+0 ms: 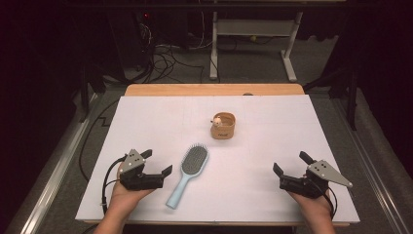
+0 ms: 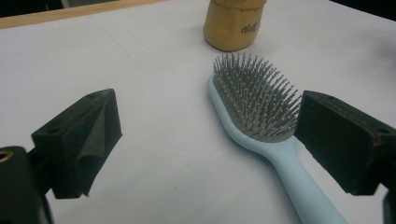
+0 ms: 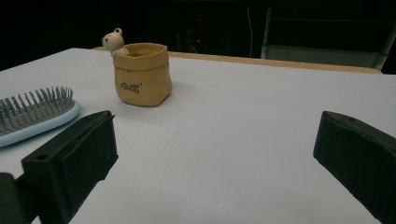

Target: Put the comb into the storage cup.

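My left gripper (image 1: 158,162) stands wide and empty, just beside the hairbrush (image 1: 189,174). My right gripper (image 1: 291,166) is also wide and empty, well apart from it. The hairbrush lies flat on the desk (image 1: 272,126), bristles up, handle toward me, head toward the tan pot (image 1: 223,126).

Risks: the right-hand jaw in the left gripper view sits close over the handle (image 2: 306,191); a careless advance could nudge the brush aside. A grip on the bristles would likely slip. A long push could drive the head against the pot.

The desk carries a matt white sheet over wood. The room behind is dark, with cables on the floor (image 1: 165,61).
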Available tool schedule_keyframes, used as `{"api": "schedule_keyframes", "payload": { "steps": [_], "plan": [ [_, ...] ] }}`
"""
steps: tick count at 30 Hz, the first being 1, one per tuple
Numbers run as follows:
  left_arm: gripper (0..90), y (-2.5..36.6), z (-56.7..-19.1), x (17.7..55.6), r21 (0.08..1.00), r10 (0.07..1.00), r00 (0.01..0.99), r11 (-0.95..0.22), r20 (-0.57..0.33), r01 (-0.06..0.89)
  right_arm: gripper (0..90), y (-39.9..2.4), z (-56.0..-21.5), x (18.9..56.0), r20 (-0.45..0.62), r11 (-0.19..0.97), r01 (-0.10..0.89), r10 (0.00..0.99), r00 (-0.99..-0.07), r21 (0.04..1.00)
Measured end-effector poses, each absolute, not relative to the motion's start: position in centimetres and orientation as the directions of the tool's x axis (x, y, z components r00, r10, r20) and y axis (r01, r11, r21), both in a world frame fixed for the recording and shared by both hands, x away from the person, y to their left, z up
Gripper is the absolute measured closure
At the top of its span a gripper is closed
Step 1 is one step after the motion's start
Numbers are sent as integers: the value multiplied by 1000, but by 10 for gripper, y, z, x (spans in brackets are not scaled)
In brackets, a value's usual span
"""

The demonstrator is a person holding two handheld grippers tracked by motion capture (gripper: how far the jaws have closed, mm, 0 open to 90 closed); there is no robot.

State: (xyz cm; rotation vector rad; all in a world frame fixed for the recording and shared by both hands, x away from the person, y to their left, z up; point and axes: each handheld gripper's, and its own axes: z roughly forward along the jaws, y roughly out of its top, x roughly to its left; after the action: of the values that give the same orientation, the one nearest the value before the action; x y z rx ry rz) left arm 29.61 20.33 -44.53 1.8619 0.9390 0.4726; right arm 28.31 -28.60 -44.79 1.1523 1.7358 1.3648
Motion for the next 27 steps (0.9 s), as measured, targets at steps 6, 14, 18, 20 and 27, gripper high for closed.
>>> {"api": "schedule_keyframes", "payload": {
  "steps": [6, 14, 18, 20, 27],
  "plan": [
    [7, 182, -448, 299, 836, 764, 643, -318, -54, 448, 2, -286, -448, 283, 39, 70, 249, 912, -408, 966],
    [6, 164, -449, 303, 800, 758, 650, -362, -46, 478, 2, -286, -448, 283, 39, 70, 246, 910, -412, 967],
    [6, 156, -449, 306, 779, 759, 649, -374, -55, 504, 2, -286, -447, 283, 41, 68, 247, 911, -411, 967],
    [6, 152, -448, 308, 765, 758, 650, -387, -55, 516, 2, -286, -447, 283, 40, 68, 245, 911, -411, 967],
    [6, 132, -446, 317, 713, 756, 654, -437, -39, 548, 2, -286, -447, 282, 41, 65, 243, 912, -408, 968]
  ]
}}
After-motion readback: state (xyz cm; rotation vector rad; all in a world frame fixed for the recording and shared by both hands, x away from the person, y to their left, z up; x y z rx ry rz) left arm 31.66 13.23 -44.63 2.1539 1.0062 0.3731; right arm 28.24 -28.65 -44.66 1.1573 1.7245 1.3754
